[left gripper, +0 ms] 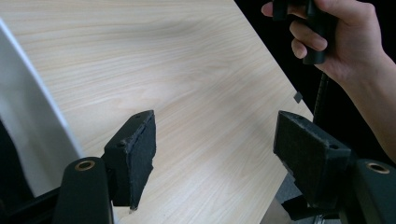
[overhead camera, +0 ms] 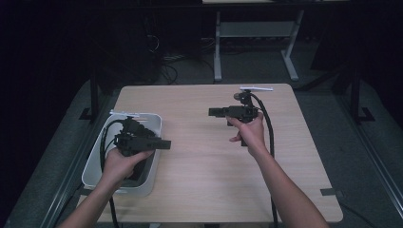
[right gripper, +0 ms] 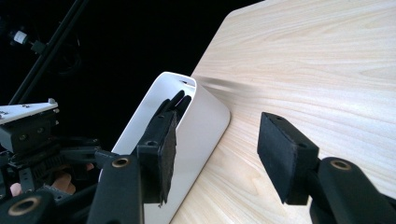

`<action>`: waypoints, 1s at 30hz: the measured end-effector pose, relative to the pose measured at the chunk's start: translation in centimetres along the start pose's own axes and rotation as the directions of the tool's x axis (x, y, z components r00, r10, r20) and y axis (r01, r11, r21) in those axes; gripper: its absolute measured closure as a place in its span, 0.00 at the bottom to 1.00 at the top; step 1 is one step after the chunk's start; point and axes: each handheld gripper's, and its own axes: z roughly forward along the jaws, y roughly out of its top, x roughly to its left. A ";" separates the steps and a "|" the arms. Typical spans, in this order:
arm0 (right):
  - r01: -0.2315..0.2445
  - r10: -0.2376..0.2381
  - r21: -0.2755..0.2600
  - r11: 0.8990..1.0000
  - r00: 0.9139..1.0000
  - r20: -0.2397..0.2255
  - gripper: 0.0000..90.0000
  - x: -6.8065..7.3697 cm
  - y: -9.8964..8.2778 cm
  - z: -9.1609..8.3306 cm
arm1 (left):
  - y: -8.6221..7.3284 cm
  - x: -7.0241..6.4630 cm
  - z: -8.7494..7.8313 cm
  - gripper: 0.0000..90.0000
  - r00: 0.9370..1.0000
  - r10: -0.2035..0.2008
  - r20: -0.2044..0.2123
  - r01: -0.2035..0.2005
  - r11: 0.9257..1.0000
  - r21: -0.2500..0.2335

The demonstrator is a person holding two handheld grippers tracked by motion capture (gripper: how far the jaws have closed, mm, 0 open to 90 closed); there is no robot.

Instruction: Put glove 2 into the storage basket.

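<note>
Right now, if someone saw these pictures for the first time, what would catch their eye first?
Probably the white bin at the wooden table's left edge, with the left gripper held just above it, jaws open and empty. Across the bare middle, the right gripper points back toward it, also open and empty.

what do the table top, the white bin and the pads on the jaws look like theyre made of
Table top: light wood or wood-look laminate, matte; grain lines run along it, which of the two is unclear.
White bin: probably plastic, smooth with a slight sheen; thin wall, rounded moulded corners.
Pads on the jaws: black foam or soft rubber, dull and finely textured; one edge looks frayed.
</note>
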 end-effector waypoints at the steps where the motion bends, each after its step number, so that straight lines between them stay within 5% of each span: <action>1: 0.000 0.000 0.000 1.000 1.000 0.003 0.52 -0.1 0.0 -0.1 | 0.0 0.0 0.1 0.33 1.000 0.009 0.003 -0.009 1.000 0.000; 30: -0.055 0.056 -0.040 0.998 0.998 0.020 0.51 -4.3 -2.3 -5.4 | 0.8 -2.5 4.4 0.30 0.999 0.022 0.032 -0.023 0.999 0.026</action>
